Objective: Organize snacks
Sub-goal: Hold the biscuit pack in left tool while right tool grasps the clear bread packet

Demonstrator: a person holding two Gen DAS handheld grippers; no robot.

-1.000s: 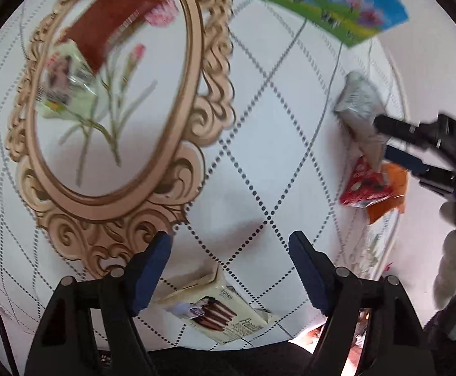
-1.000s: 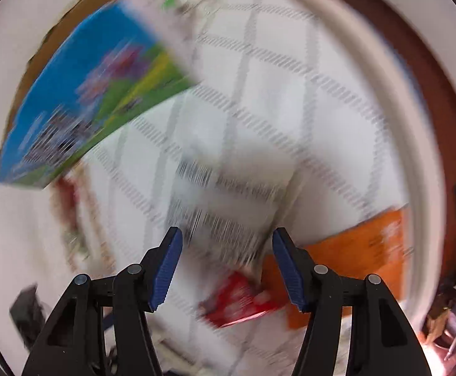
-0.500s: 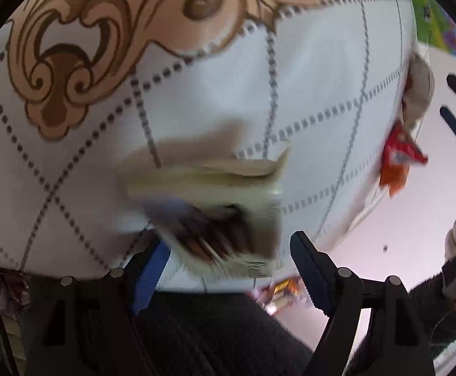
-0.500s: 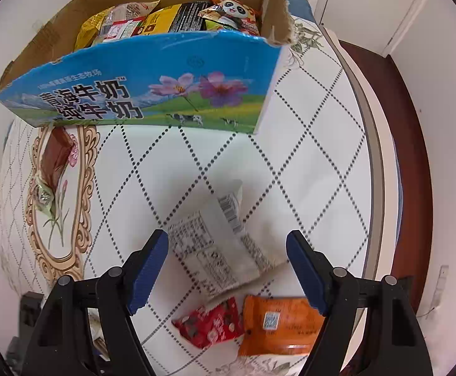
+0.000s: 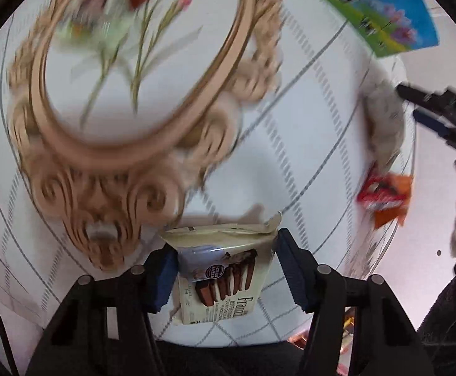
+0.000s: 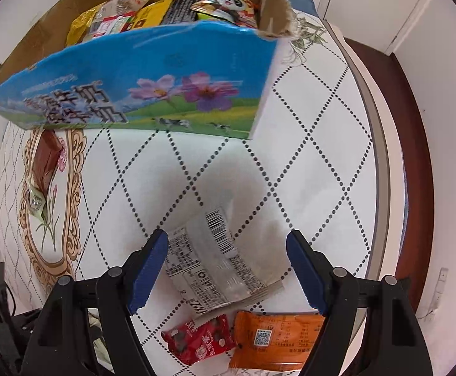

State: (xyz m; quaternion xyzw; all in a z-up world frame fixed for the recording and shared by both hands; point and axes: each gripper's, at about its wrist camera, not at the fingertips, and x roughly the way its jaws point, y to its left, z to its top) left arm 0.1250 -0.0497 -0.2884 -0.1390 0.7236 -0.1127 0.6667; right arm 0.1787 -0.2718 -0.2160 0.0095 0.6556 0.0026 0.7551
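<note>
Closing around a cream biscuit packet [image 5: 225, 269], the left gripper [image 5: 225, 271] is seen with the packet between its blue pads – contact on the left pad looks made, the right cannot be told. Under the right gripper [image 6: 228, 269], held wide and empty, a silver packet [image 6: 215, 263] is laid flat, its long axis slanted across the gap – a wrist roll is judged needed. Just nearer lie a red sachet [image 6: 199, 341] and an orange packet [image 6: 278, 341]; beyond, well apart, the snack box [image 6: 140, 94] is waiting.

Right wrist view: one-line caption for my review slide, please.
Open right tongs hover above a white barcode snack packet on the quilted tabletop, with the snack-filled blue milk carton box behind.
</note>
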